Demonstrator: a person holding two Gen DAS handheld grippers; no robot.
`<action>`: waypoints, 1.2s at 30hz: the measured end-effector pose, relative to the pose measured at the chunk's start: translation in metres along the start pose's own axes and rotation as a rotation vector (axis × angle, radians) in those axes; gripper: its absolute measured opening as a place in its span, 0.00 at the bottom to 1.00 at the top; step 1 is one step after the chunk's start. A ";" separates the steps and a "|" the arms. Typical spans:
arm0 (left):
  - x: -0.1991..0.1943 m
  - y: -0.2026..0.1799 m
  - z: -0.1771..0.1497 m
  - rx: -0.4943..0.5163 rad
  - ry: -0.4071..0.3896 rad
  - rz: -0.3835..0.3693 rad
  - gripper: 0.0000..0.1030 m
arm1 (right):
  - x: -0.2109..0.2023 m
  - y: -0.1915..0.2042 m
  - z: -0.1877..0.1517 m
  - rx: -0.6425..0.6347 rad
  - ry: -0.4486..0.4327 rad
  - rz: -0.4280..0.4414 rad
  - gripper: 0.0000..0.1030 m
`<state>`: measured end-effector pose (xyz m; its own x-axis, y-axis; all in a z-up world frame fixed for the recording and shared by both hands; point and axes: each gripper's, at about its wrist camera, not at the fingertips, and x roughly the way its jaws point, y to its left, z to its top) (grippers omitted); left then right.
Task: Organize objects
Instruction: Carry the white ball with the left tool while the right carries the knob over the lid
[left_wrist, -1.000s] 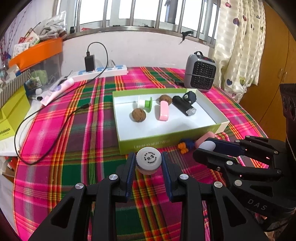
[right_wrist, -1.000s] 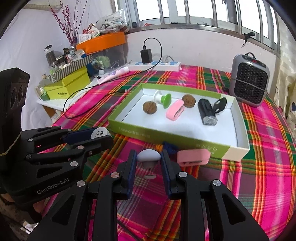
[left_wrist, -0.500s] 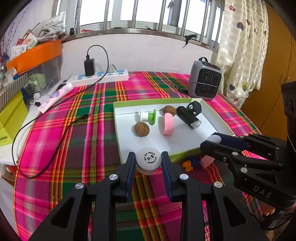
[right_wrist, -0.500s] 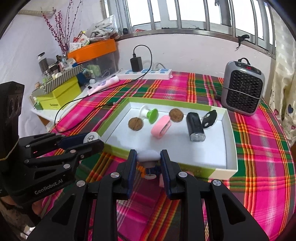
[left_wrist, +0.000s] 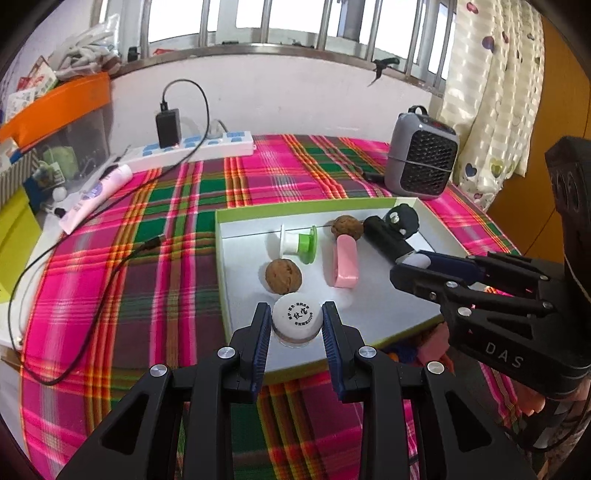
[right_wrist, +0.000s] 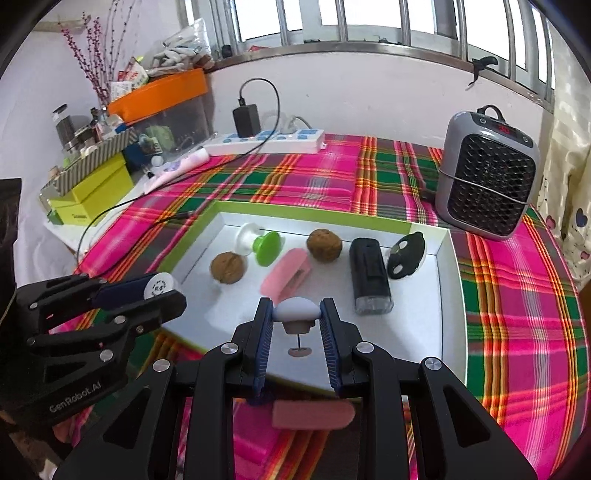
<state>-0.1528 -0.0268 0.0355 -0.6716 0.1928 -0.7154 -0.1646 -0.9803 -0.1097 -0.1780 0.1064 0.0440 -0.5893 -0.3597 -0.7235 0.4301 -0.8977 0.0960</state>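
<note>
Carrying both loads forward, the left hand-held gripper (left_wrist: 296, 324) clenches a round white-lidded jar (left_wrist: 296, 319) and the right hand-held gripper (right_wrist: 296, 318) a white mushroom-shaped knob (right_wrist: 296, 314), now over the green-rimmed white tray (left_wrist: 369, 306), ready for release.

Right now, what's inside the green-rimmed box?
Inside the box: two walnuts, a green-and-white spool, pink clip, black flashlight, black fob. The gripper fingers cover its near edge.

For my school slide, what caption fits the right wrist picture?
Right gripper carries a white knob over the green-edged tray.
</note>
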 end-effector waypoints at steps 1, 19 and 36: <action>0.002 0.000 0.001 -0.003 0.003 -0.001 0.25 | 0.003 -0.001 0.001 -0.003 0.005 -0.002 0.26; 0.038 -0.005 0.009 0.022 0.055 0.016 0.25 | 0.038 -0.014 0.007 0.003 0.072 -0.010 0.26; 0.044 -0.010 0.008 0.062 0.049 0.045 0.25 | 0.049 -0.012 0.009 -0.015 0.077 -0.011 0.26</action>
<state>-0.1870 -0.0078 0.0106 -0.6432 0.1450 -0.7519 -0.1806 -0.9829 -0.0351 -0.2178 0.0978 0.0136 -0.5397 -0.3290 -0.7749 0.4350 -0.8970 0.0779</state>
